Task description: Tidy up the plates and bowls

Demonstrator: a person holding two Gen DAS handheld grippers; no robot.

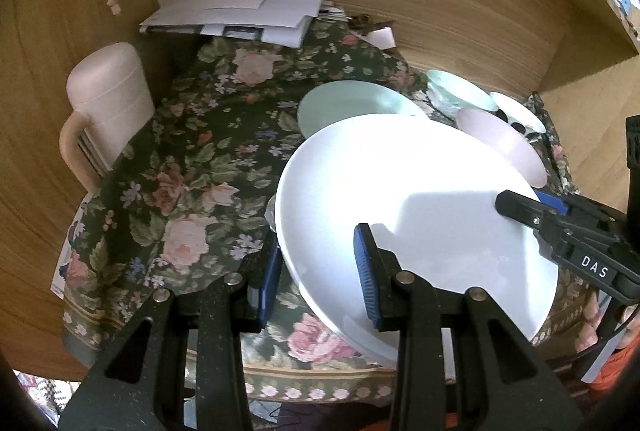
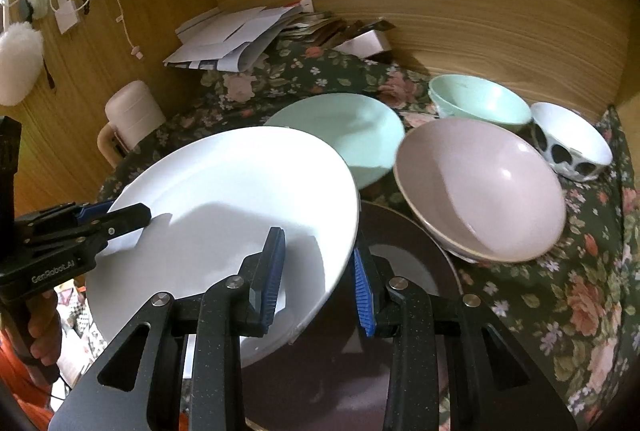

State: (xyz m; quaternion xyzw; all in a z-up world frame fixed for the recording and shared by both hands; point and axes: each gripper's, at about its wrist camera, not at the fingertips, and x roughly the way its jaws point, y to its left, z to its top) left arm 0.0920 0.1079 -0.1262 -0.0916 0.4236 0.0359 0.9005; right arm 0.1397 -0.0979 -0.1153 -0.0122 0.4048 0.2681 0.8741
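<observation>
Black arms of my left gripper (image 1: 318,279) fill the bottom of the left wrist view. Its blue pads are clamped on the rim of the big white plate (image 1: 400,199), at about 7 o'clock on the plate. My right gripper (image 1: 532,209) pinches the rim at 3 o'clock. The plate is lifted and tilted over the flowery cloth (image 1: 180,167). A green plate (image 1: 344,101) lies behind it at 12 o'clock.

Next, the right wrist view. My right gripper (image 2: 318,279) is clamped on the white plate (image 2: 224,199) at its 5 o'clock edge. My left gripper (image 2: 136,215) holds the 9 o'clock edge. A dark plate (image 2: 404,251) lies right under the white plate. A pink bowl (image 2: 480,187) sits at 2 o'clock.

I think I should keep both grips tight, move both hands together and keep the plate flat, so it does not slip or bump the pink bowl.
</observation>
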